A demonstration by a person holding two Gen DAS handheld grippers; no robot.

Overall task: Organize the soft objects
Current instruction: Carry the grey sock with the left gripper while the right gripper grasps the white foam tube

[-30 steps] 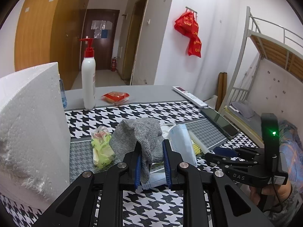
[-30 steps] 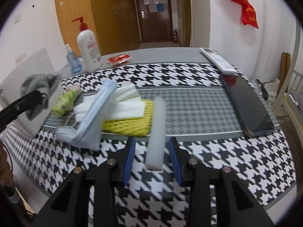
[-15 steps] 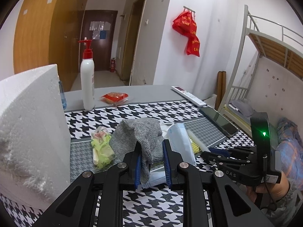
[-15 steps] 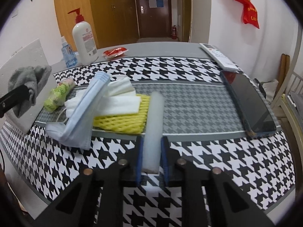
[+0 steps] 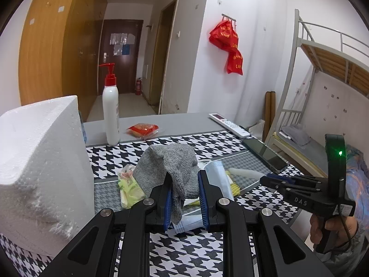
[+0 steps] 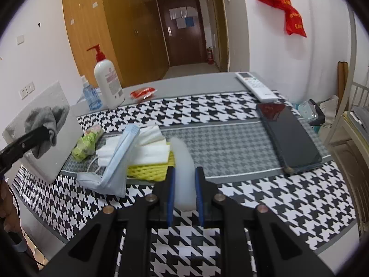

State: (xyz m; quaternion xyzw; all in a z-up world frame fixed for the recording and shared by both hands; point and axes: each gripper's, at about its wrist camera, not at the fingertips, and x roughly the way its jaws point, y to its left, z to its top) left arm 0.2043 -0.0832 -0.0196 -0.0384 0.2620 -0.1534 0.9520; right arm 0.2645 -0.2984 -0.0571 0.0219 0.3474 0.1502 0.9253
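My right gripper (image 6: 184,191) has just clamped onto the white foam strip (image 6: 182,161) ahead; my left gripper (image 5: 184,198) still pinches the grey knitted sock (image 5: 170,168), so both are ready to move.

Grey table (image 6: 196,80), houndstooth cloth (image 6: 265,196), phone (image 6: 290,136), remote (image 6: 256,85)

The left gripper (image 5: 184,196) is clamped on a grey sock (image 5: 171,168) bunched between its fingers. The right gripper (image 6: 184,196) pinches a white foam strip (image 6: 183,173) that sticks out past its fingertips.
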